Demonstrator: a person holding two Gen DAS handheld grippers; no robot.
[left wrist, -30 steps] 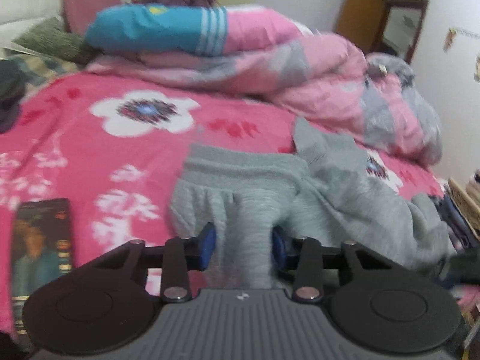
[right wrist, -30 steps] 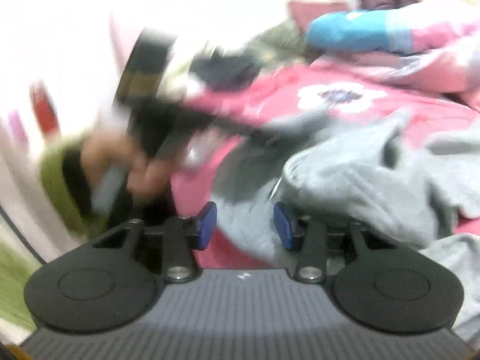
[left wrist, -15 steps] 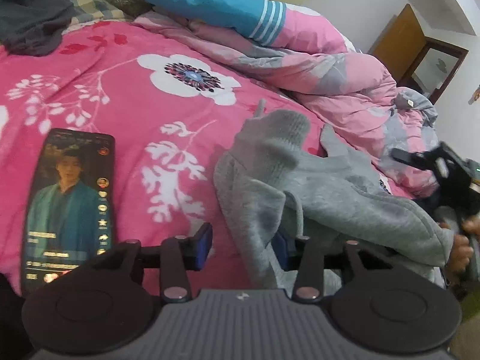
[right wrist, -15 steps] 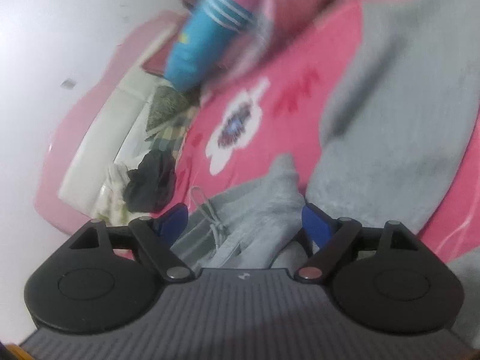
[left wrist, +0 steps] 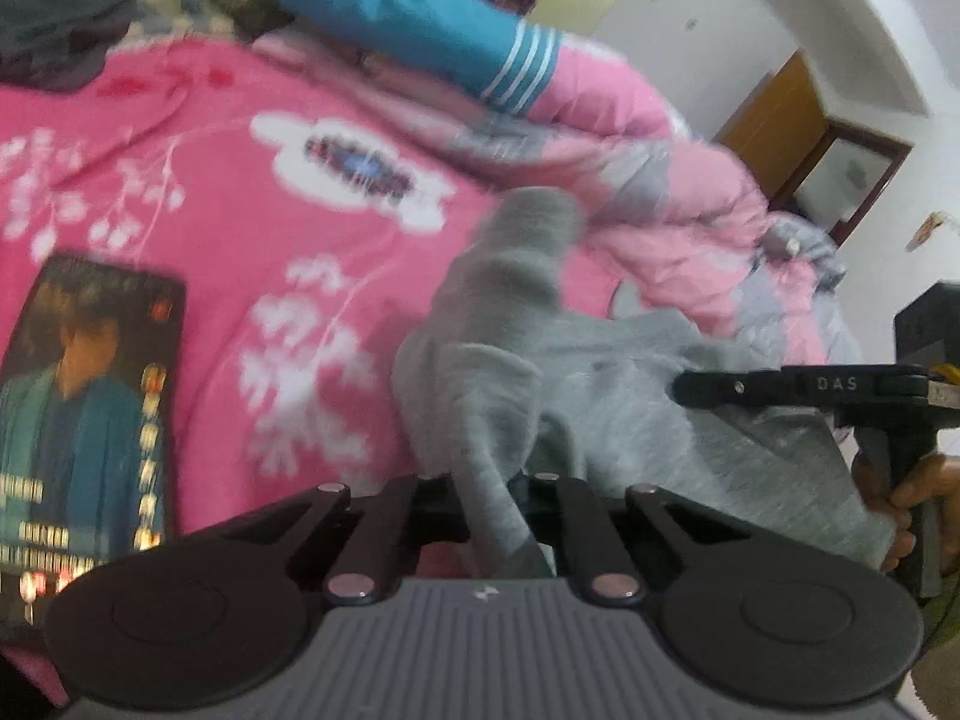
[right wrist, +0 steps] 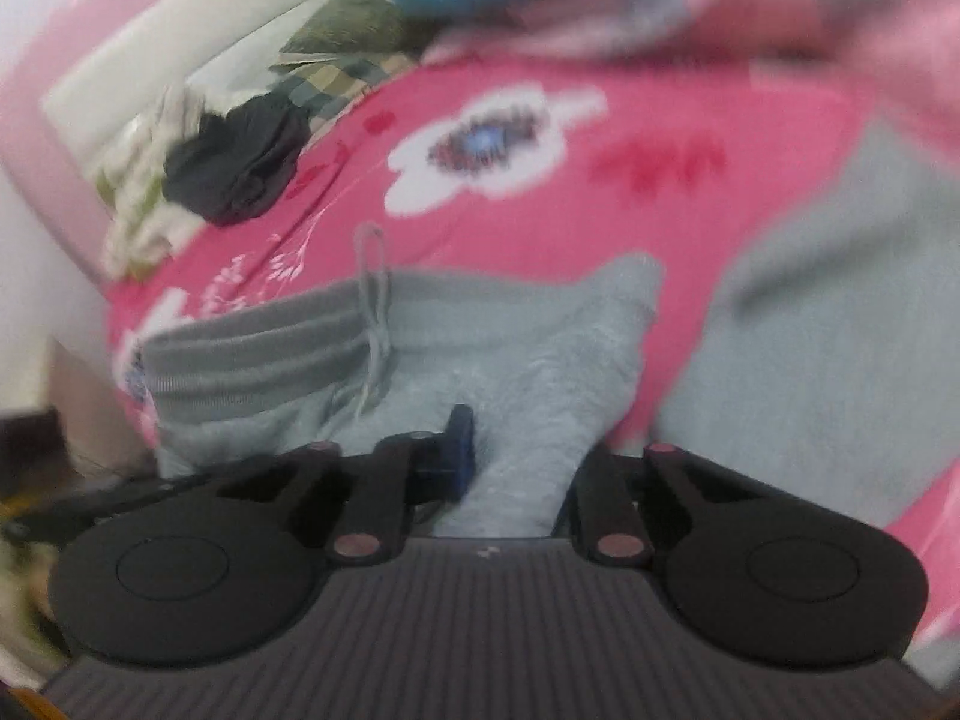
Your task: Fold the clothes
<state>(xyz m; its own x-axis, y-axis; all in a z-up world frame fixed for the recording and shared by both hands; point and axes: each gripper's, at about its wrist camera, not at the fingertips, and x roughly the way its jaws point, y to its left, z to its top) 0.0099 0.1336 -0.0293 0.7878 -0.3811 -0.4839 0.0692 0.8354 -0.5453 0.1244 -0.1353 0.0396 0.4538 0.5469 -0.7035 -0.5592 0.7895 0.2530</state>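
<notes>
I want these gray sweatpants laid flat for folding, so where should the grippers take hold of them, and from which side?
Grip the ribbed waistband of the gray sweatpants at its two ends, coming in low from the near edge of the bed. It's the thickest, straightest edge, lying spread across the pink sheet, with the drawstring marking its middle. Pulled taut, it should straighten the rumpled legs.

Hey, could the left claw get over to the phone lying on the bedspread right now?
Probably not yet: the left claw is shut on the grey sweatpants. The phone lies close on the pink bedspread with nothing between, so it must let go first.

Fuzzy matt grey fleece sweatpants (left wrist: 600,372)
</notes>
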